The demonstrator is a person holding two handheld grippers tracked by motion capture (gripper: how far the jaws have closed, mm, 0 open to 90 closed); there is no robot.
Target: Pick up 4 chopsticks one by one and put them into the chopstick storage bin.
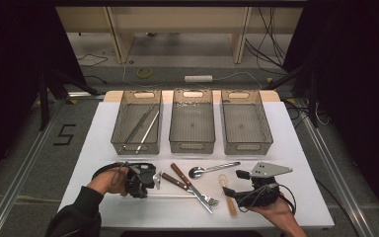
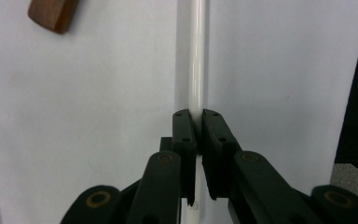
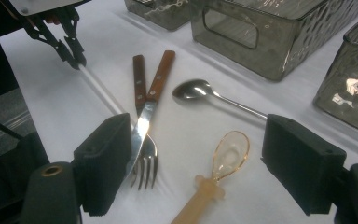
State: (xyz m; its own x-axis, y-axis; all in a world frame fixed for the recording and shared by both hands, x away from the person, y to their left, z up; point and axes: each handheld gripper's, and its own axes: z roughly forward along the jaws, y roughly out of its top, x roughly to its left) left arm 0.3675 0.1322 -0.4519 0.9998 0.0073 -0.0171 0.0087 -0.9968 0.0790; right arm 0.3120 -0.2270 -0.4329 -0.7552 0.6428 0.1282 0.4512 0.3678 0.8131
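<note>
A white desk [image 1: 296,148] stands on grey floor between dark curtains, three smoky bins [image 1: 192,121] lined along its far edge. Near the front edge, left of centre, the left gripper [image 2: 198,122] has its fingers clenched on a thin white chopstick [image 2: 196,56] lying flat; its far end is cut off in the left gripper view. The right gripper [image 3: 205,158] rests released by the front right edge, over an amber spoon [image 3: 228,156]. A "5" [image 1: 65,134] marks the floor.
</note>
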